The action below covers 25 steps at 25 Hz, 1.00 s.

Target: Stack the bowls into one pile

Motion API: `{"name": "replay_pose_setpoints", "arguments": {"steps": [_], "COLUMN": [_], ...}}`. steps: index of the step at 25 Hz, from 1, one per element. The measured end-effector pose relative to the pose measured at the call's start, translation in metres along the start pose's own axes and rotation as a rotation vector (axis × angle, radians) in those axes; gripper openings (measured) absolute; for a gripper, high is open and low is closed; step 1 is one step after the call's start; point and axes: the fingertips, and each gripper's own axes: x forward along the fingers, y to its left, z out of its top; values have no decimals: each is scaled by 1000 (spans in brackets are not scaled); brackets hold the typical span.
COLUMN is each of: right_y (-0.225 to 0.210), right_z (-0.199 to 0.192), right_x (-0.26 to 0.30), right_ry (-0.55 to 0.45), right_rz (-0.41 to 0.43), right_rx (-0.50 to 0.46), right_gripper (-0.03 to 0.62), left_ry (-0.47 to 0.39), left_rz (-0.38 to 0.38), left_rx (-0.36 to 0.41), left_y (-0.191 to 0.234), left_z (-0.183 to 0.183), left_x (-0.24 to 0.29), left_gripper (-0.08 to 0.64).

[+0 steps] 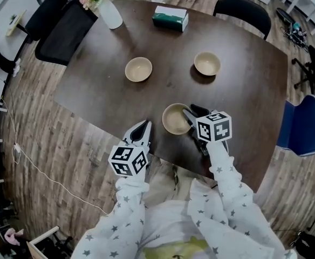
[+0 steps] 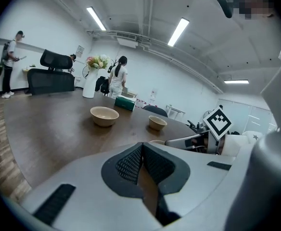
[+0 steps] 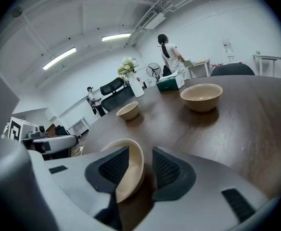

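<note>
Three tan bowls sit on the dark wooden table (image 1: 244,90). The nearest bowl (image 1: 175,118) (image 3: 131,173) lies close to the table's front edge. My right gripper (image 1: 190,111) (image 3: 141,154) is open with that bowl's right rim between its jaws; the wall lies against the inner pad and a gap shows on the outer side. A second bowl (image 1: 138,69) (image 2: 104,115) (image 3: 128,110) rests at the middle left and a third (image 1: 207,63) (image 2: 157,122) (image 3: 201,96) at the middle right. My left gripper (image 1: 145,125) (image 2: 141,147) is shut and empty, left of the near bowl.
A green tissue box (image 1: 170,19) and a white vase with flowers (image 1: 108,7) stand at the table's far side. Black chairs (image 1: 242,9) surround the far edge and a blue chair (image 1: 304,125) stands at the right. People stand in the background.
</note>
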Motion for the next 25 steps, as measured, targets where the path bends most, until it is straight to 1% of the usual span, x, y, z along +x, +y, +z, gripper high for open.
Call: {"name": "replay_pose_setpoints", "arguments": {"steps": [4,8,9,12,16,21,25], "right_y": [-4,-4,-4,-6,-7,-4,-3], "right_z": [-6,-12,-14,-19,-21,-8,7], "right_x": [7,14,16,22,26,22,17], "right_ry": [22,62,78,114,137,97,53], "right_rz": [4,33,39,39,53,76,69], "right_rx": [37,74,73,49,63,92,118], "right_gripper": [138,130,118,51,46,43,43], "left_ry": [28,38,38,31,8,-23,-43], "left_rz": [-11,-16,-13,-1,17,36,52], "left_rx": [-19,-32,-36,-40,-37,-37,-28], "left_y": [0,0,1,4,6,5,9], "left_z": [-9,-12,-13,-12,-7,1,10], "left_x": [8,16,17,21,26,27,21], "left_gripper": [25,26,26,26,26,26,26]}}
